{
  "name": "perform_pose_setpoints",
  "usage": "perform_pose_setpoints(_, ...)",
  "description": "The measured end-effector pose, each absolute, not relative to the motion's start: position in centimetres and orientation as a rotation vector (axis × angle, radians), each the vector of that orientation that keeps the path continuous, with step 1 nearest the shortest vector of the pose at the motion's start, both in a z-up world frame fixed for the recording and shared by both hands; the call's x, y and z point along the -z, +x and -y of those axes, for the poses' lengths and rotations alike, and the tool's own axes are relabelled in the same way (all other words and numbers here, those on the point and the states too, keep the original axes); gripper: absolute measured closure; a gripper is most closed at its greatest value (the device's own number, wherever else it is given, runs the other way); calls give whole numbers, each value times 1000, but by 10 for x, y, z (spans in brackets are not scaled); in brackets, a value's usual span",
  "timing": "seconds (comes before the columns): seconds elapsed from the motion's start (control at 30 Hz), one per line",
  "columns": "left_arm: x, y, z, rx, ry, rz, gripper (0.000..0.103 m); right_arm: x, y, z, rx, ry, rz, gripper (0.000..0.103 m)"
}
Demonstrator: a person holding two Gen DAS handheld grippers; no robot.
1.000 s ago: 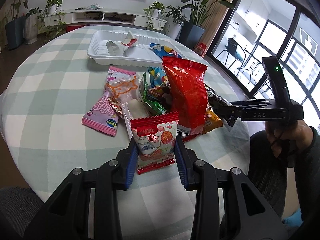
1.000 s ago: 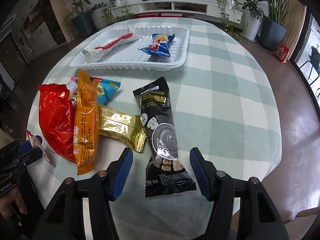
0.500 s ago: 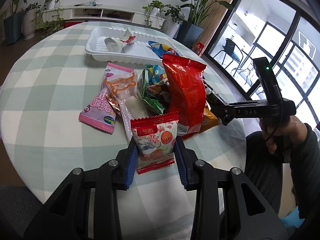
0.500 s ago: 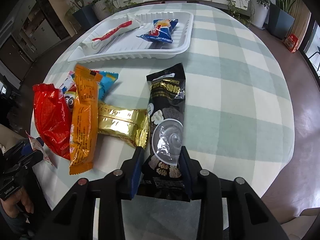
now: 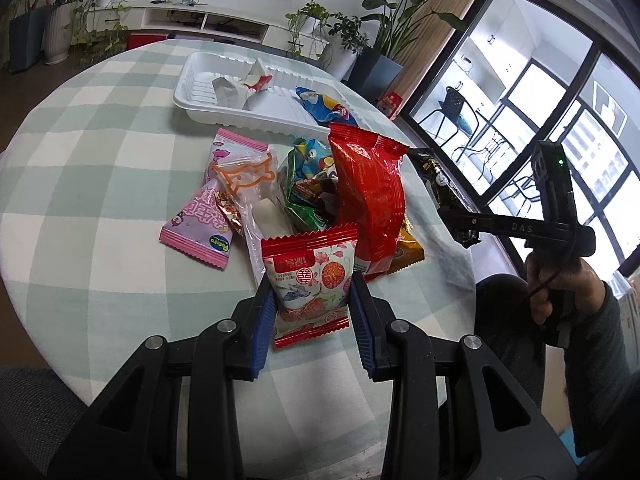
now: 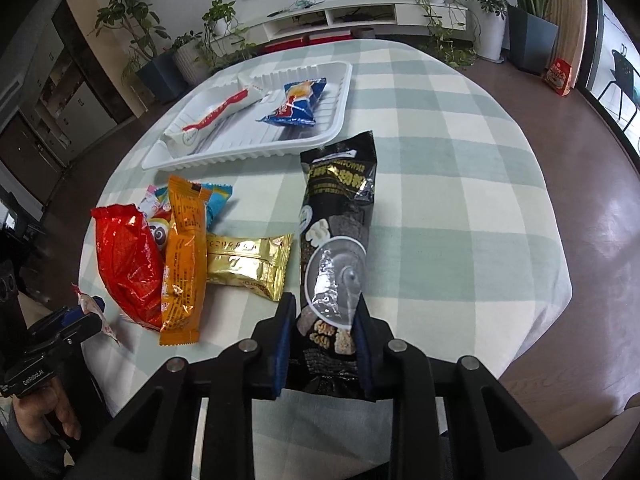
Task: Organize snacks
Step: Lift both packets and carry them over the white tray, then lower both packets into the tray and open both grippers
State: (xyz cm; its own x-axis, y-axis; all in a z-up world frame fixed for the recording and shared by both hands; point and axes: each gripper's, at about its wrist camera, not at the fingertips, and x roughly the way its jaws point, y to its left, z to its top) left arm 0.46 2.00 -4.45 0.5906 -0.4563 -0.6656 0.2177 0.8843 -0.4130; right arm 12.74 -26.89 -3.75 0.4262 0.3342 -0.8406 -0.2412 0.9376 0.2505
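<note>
My left gripper (image 5: 312, 285) is shut on a red-and-white flowered snack packet (image 5: 310, 276), held just above the checked tablecloth in front of the snack pile. My right gripper (image 6: 325, 307) has its jaws closing on the near end of a long black packet (image 6: 338, 216). Its blue pads press the packet's sides, and the far end points toward the white tray (image 6: 340, 120). The left wrist view shows the same black packet (image 5: 434, 176) lifted at the right. In the tray lie a white-and-red packet (image 6: 216, 116) and a blue packet (image 6: 298, 104).
The pile on the cloth holds a red bag (image 5: 370, 188), a pink packet (image 5: 204, 216), a green-and-blue packet (image 5: 308, 184), an orange packet (image 6: 182, 256) and a gold packet (image 6: 248, 260). Potted plants, a low white shelf and large windows surround the round table (image 6: 460, 200).
The right gripper's jaws went from wide apart around the black packet to pressing on it, and the packet has risen off the cloth. The left gripper kept its hold and barely moved.
</note>
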Motion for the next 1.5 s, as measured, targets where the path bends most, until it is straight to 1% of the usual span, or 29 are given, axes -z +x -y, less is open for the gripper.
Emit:
perform_pose_setpoints(0.17,30,7,-34,403,-343,-829,70,31,123,291,-340,200,-1036,74)
perform_pose_setpoints(0.33,4,16,-68,360,-372,-776,70,22,132,322,-256,262,-987,74)
perform_pose_setpoints(0.6,-35,72,-117,326,-344,-744,70,-9,165,357,-153,332,-881,74)
perform_pose_setpoints(0.73,-54,116,-127,330,-314,-752,70,-33,191,344,-177,316,-829,74)
perform_pose_setpoints(0.9,-68,190,-118,366,-258,-809,70,-54,226,283,-292,218,-806,74)
perform_pose_setpoints(1.03,-61,241,-100,376,-184,-883,70,-48,252,229,-378,151,-837,74)
perform_pose_setpoints(1.23,-34,302,-82,370,-151,-959,70,-21,290,164,-452,35,-929,74)
perform_pose_setpoints(1.5,5,346,-65,342,-90,-1042,70,17,313,134,-471,0,-1029,74)
